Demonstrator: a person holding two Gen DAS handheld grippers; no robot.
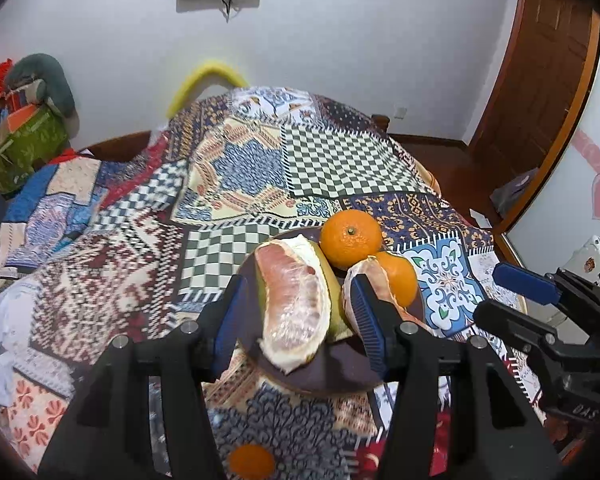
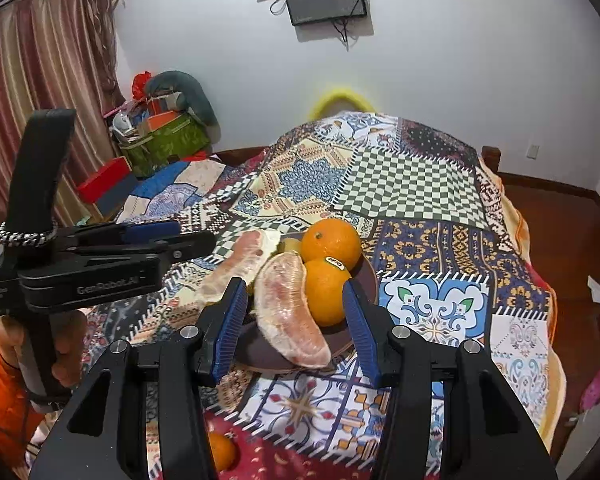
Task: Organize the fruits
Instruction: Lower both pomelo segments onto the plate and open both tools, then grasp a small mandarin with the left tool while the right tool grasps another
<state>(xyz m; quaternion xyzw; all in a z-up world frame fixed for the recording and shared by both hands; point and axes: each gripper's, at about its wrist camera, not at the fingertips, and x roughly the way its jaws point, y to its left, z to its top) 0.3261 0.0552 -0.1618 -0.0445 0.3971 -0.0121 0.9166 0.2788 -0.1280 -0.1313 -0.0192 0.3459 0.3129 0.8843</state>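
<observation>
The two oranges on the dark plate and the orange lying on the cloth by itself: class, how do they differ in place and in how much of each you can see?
The plate oranges sit on the dark plate, touching each other beside the pomelo wedges; the lone orange lies on the patchwork cloth, apart. The plate oranges show fully, one with a sticker; the lone orange is partly hidden behind the right tongs. All share an orange peel.

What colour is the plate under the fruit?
Dark purple-brown. The plate shows best in the left wrist view.

Both grippers' fingers (image 1: 236,316) apart, empty
</observation>
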